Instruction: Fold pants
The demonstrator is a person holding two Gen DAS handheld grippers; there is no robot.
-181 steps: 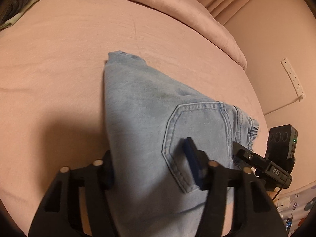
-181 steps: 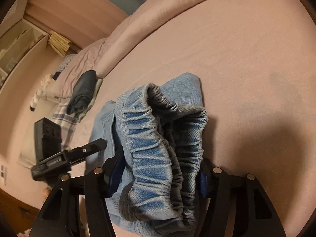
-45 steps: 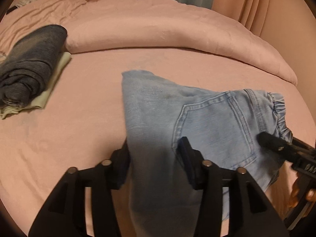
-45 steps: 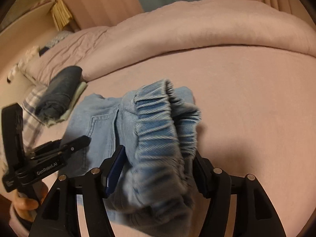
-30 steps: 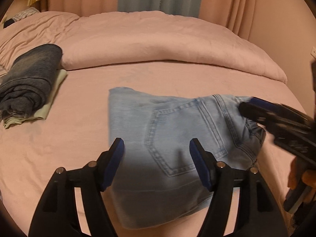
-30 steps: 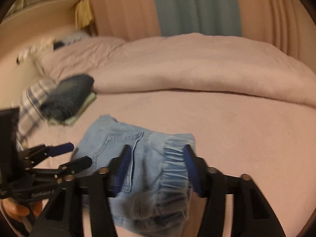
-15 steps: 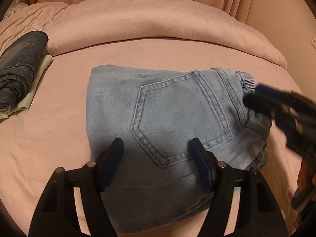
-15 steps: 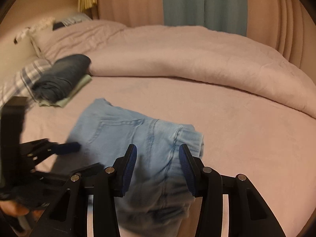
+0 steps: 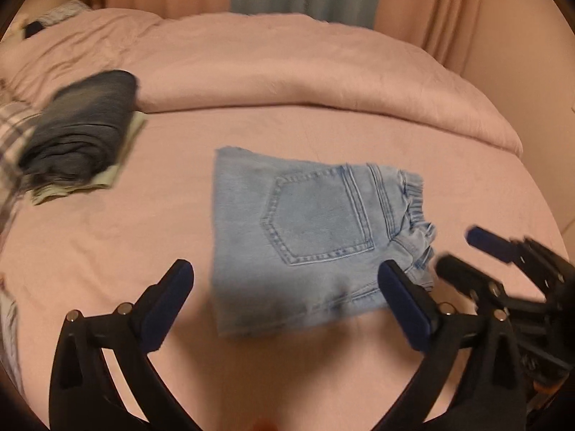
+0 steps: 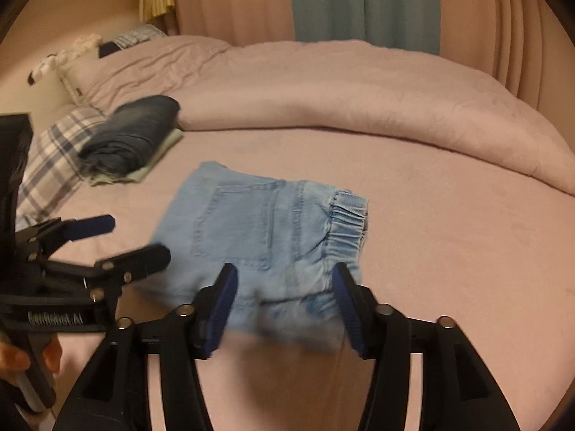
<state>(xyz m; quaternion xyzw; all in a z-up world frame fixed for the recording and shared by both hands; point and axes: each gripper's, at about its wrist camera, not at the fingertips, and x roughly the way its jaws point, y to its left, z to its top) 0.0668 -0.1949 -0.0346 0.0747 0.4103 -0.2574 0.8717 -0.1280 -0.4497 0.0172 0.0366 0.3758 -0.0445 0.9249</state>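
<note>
The light-blue denim pants (image 9: 312,233) lie folded into a small rectangle on the pink bed sheet (image 9: 107,251), back pocket up and elastic waistband to the right. My left gripper (image 9: 285,269) hovers above their near edge. Its jaws are opening wide and its pads touch nothing. In the right wrist view the pants (image 10: 258,237) lie just beyond my right gripper (image 10: 284,273). Its jaws are opening too, and its pads are clear of the cloth. Each gripper shows in the other's view: the right gripper (image 9: 463,251) beside the waistband, the left gripper (image 10: 133,239) by the pants' left edge.
A stack of folded dark jeans (image 9: 79,125) on a pale green cloth sits at the far left. A plaid pillow (image 10: 54,158) lies beyond it. A rolled pink duvet (image 9: 323,72) runs across the back of the bed. A person's hand (image 10: 14,359) holds the left gripper's handle.
Both grippers have let go of the pants and drawn back and upward. The pants now lie flat on the sheet. The left jaws have spread much wider, the right ones slightly.
</note>
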